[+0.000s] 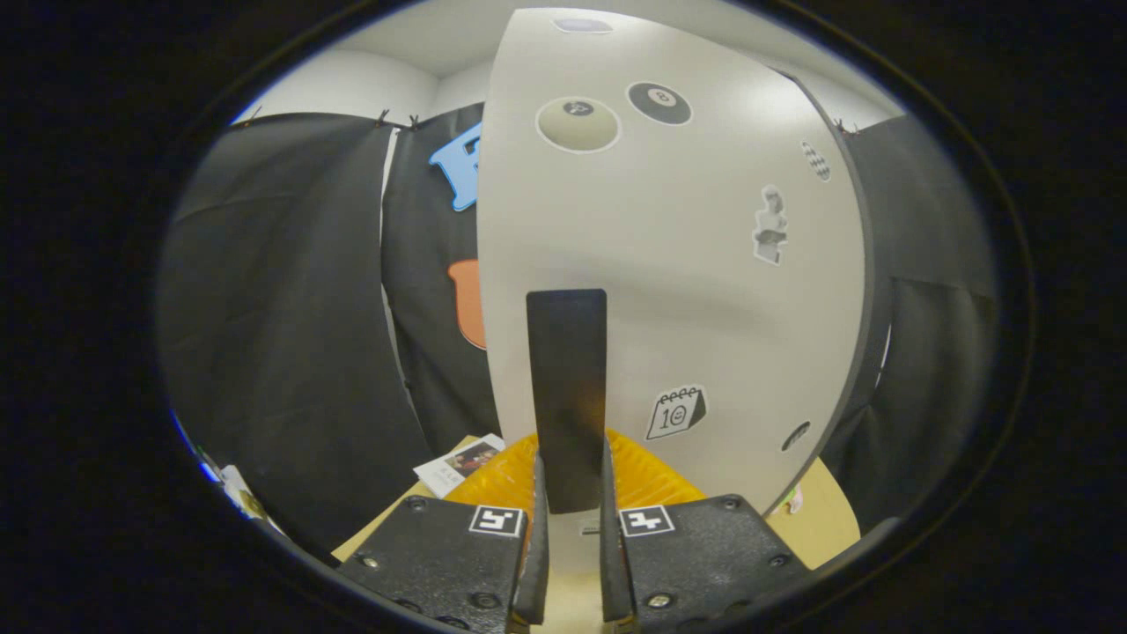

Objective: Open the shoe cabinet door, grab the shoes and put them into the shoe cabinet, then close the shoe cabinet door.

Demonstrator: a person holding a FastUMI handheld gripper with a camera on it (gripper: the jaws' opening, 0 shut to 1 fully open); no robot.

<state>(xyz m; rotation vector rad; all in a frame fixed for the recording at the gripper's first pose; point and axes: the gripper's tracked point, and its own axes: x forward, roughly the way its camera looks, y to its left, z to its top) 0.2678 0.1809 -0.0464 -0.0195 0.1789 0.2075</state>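
Gripper (570, 528) sat nearest, its fingers (534, 546) drawn in narrow on either side of the handle (568, 396), lower end of that dark bar between the tips. Both fingers looked pressed on it, so judged clamped on the handle. Markers (497, 519) showed on the finger blocks.

Handle was a flat dark strip, long axis upright, running up the door (669, 264) from the fingertips. It stood out from the door face, edge toward the camera.

Door itself was a pale flat panel just beyond the fingers, standing vertical, long axis up-down. It carried stickers: two billiard balls (578, 124) near the top, a calendar one (675, 411) low down beside the handle, a small figure (770, 225) toward the far edge. Dark edge ran along its far side. Could not tell whether it was shut flush or part swung.

Handling, as a judgement: door was stiff and rigid, light to swing on hinges, not fragile. Handle was hard and smooth, possibly slippery, so a firm squeeze low on the bar seemed the right hold; pull should follow the hinge arc.

Something orange and ribbed (502, 480) lay at the door's foot, behind the fingers, on a tan floor (832, 519). A printed sheet (458, 464) lay beside it. Black cloth (282, 335) hung farthest back.
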